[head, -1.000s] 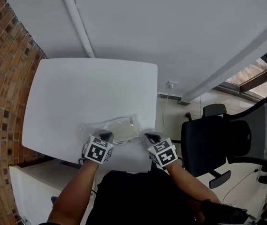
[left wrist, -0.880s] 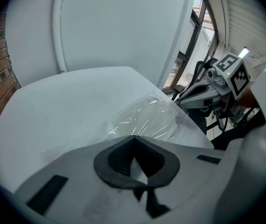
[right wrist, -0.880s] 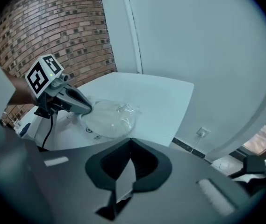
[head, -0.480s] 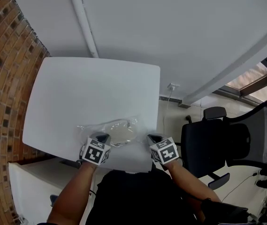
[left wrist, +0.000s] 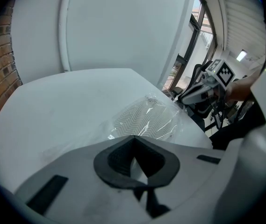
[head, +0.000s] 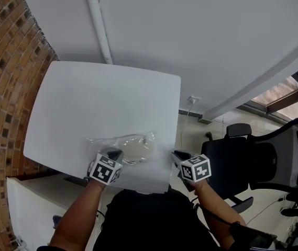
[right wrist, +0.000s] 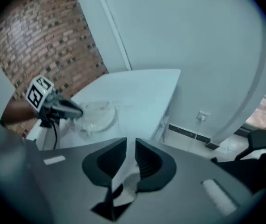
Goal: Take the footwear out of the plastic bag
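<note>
On the table [head: 86,98], plastic bag [head: 123,144] lies left-to-right, left gripper [head: 116,153] pinching it, right gripper [head: 177,154] just opened, empty.

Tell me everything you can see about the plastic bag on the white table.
The plastic bag is clear, crinkled film with glinting creases. It lies flat near the front edge of the white table. Pale footwear shows through it, with a zigzag tread on the sole. The left gripper, jaws together, seems to pinch the bag's near edge. Nothing else touches it.
</note>
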The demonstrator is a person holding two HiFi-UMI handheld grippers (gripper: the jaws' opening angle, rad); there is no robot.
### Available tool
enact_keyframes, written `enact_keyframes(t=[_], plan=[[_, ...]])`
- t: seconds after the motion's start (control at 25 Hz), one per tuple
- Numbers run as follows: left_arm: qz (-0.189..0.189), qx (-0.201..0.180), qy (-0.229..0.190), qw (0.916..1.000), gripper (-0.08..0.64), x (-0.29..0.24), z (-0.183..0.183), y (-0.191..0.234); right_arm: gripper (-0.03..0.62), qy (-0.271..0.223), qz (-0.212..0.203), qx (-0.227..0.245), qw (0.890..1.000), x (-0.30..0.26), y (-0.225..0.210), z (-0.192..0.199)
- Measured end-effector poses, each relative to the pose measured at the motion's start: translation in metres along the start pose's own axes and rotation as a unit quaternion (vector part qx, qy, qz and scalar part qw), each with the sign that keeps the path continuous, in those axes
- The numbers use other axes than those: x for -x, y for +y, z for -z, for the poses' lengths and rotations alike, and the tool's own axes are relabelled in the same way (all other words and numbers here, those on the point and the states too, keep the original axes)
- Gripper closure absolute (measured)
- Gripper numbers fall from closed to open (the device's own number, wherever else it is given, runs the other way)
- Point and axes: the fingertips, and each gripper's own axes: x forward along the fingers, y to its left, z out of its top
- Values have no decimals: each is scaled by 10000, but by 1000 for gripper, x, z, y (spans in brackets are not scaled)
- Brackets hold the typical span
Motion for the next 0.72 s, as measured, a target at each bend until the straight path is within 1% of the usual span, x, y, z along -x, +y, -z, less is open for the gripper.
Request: enact_keyframes(t=[0.04,0.08,0.16,0.24,0.36,0.4,0.44,0.48,0.52,0.6,0.72], plan=[[14,-33,-2,10000,555,0,0,0,515,-266,-156,-121,9995,5,4,-13],[21,-57,4,10000,555,0,0,1,495,-490,-275,-140,9983,7,9,-28],[16,-89,31,10000,555,0,1,1,481,-694,-350,116,9969,4,19,-52],[10,-129,47,9999,555,-1,1,1,469,-642,-338,332,9968,-8,24,-67],[25,-195,30,9998,555,-1,1,1,468,-381,-336,428,9978,-32,25,-75],[35,-227,29,9997,555,-1,0,0,476,-260,-335,474,9980,-39,25,-75],[47,-276,26,9996,555,0,-1,0,503,-138,-324,506,9981,-45,24,-73],[65,-331,28,9994,555,0,-3,0,535,-32,-298,510,9982,-50,22,-71],[91,-381,63,9992,554,1,-3,0,581,50,-271,482,9985,-52,19,-70],[144,-485,235,9984,554,1,2,0,589,142,-296,351,9988,-55,15,-66],[163,-751,415,9962,554,1,4,2,591,208,-448,39,9988,-54,13,-58]])
